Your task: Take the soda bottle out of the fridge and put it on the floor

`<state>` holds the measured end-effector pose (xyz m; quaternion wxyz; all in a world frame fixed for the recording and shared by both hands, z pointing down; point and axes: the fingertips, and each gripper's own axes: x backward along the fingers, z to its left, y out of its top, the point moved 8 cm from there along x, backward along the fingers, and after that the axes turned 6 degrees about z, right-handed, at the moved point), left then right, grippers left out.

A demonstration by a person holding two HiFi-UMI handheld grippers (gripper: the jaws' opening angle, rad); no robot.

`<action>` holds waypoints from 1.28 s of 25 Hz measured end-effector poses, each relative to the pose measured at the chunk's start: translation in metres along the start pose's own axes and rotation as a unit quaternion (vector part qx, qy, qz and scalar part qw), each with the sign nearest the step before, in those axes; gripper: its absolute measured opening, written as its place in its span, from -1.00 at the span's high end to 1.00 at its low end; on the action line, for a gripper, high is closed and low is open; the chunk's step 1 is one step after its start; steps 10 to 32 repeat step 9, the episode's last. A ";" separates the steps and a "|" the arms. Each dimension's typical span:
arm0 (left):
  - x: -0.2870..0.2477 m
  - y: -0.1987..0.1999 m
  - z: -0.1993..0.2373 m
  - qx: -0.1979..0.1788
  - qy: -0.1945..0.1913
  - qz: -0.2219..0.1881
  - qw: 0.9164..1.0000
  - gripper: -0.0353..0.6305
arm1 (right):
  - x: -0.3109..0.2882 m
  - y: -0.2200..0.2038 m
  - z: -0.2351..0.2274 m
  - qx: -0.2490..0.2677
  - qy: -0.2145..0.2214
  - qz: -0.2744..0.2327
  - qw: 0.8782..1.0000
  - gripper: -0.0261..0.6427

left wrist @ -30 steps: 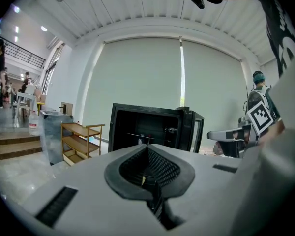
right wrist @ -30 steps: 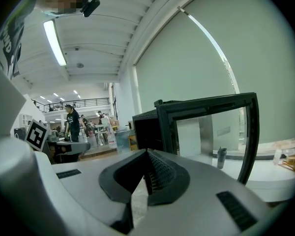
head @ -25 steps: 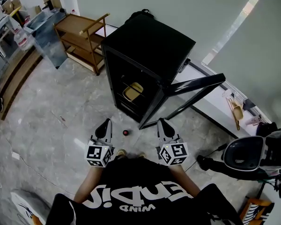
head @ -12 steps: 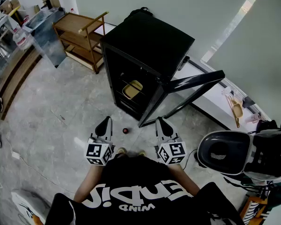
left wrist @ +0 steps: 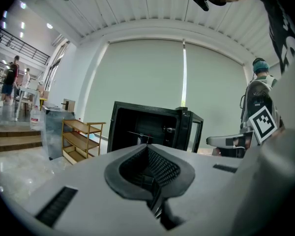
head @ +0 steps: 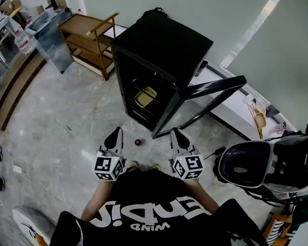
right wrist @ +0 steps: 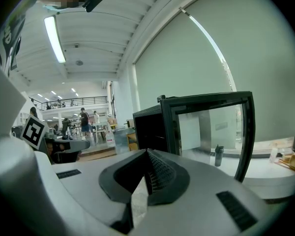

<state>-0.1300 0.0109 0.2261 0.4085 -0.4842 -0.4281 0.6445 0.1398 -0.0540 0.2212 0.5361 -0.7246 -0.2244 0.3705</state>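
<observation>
The head view shows the person facing the black fridge [head: 164, 45] at 12 o'clock, with its glass door [head: 210, 92] swung open toward 2 o'clock. The left gripper [head: 115, 137] and the right gripper [head: 178, 137] are held side by side at waist height, both pointing at the fridge.

On the marble floor [head: 66, 117] between them, just short of the fridge's foot, stands a small dark thing with a red top. It appears to be the soda bottle [head: 137, 143] seen from above, and neither gripper touches it. Only the head view shows it, because each gripper's own body hides that patch of floor in its view. The head view alone also shows a yellowish thing [head: 146, 98] on a wire shelf inside the fridge, too small to identify. A wooden rack [head: 87, 40] stands at 10 o'clock.

The left gripper view shows the left gripper [left wrist: 148, 148] with its jaws closed together and nothing between them. Beyond it is the fridge [left wrist: 147, 127] with its dark inside open, and the wooden rack [left wrist: 81, 139] lies toward 9 o'clock.

The right gripper view shows the right gripper [right wrist: 147, 153] with its jaws also meeting at the tip, holding nothing. It looks through the door [right wrist: 206, 100] at a dark flask [right wrist: 218, 156] on a pale ledge [right wrist: 265, 173], which the head view does not resolve.
</observation>
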 end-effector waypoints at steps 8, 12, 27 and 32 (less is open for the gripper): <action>0.006 -0.002 -0.001 0.003 0.002 0.000 1.000 0.88 | 0.002 -0.002 0.003 0.006 -0.011 0.000 1.000 0.86; 0.007 -0.002 -0.002 0.004 0.002 -0.001 1.000 0.88 | 0.002 -0.003 0.003 0.007 -0.012 0.000 1.000 0.86; 0.007 -0.002 -0.002 0.004 0.002 -0.001 1.000 0.88 | 0.002 -0.003 0.003 0.007 -0.012 0.000 1.000 0.86; 0.007 -0.002 -0.002 0.004 0.002 -0.001 1.000 0.88 | 0.002 -0.003 0.003 0.007 -0.012 0.000 1.000 0.86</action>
